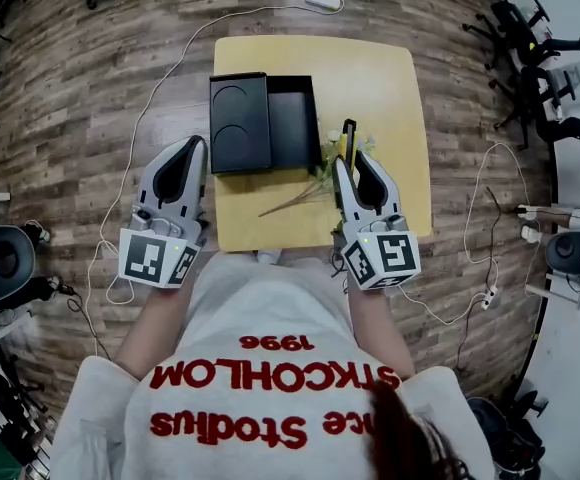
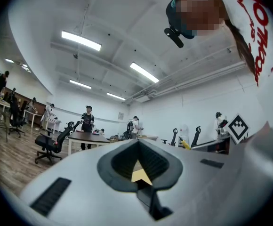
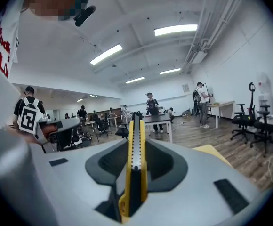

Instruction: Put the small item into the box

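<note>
Over near table edge, R gripper (image 1: 352, 166): about level, nose twd far side, jaws pinching yellow utility knife (image 1: 349, 136), which sticks out past tips.
L gripper (image 1: 197, 148): off table's left edge, level, jaws pressed together, nothing betw. them.
Black box (image 1: 295, 123): open on yellow table (image 1: 395, 88); I see only dark floor inside; lid (image 1: 240, 123) touching its left side.
Flower sprig (image 1: 305, 193): on table, near knife.
</note>
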A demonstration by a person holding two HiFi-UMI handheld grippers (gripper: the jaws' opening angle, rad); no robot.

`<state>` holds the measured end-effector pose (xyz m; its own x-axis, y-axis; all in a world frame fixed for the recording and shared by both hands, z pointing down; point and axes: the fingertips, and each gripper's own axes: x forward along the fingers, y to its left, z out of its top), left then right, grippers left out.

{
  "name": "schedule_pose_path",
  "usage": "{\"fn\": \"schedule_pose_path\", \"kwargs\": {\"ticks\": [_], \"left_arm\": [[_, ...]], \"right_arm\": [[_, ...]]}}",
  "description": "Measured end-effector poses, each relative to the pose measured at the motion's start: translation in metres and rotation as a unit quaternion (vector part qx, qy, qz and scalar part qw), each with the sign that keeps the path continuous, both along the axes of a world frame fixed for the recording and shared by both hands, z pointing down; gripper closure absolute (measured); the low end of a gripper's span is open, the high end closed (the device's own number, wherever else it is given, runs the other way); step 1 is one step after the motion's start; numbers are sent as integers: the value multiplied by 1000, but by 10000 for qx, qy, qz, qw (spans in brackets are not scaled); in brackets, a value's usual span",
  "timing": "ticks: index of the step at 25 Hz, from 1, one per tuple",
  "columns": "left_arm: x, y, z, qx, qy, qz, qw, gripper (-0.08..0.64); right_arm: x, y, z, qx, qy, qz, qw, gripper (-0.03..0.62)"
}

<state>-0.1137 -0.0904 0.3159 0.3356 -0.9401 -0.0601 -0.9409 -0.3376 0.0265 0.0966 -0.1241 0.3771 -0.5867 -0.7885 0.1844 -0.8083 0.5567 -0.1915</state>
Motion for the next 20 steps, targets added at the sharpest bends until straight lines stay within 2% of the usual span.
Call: {"fn": "schedule_pose_path", "kwargs": {"ticks": [5,10,14,20], "left_arm": [[-3,3,-3,48,0,-116,9999,555],[-8,-1,-13,216,-20,-163,9996,554],[-17,-4,-17,269,-4,-218,9994,555],[-24,-6,-9,205,48,-265,9994,555]], "right_arm": [[-1,-4,-40,509,-216,-43,9985,479],[-7,-7,-70,829,-404,-113,9957,479],[-13,-6,-83,929,-501,-139,9943,479],[-19,-10,-76,779,-463,-206,9957,479]]}}
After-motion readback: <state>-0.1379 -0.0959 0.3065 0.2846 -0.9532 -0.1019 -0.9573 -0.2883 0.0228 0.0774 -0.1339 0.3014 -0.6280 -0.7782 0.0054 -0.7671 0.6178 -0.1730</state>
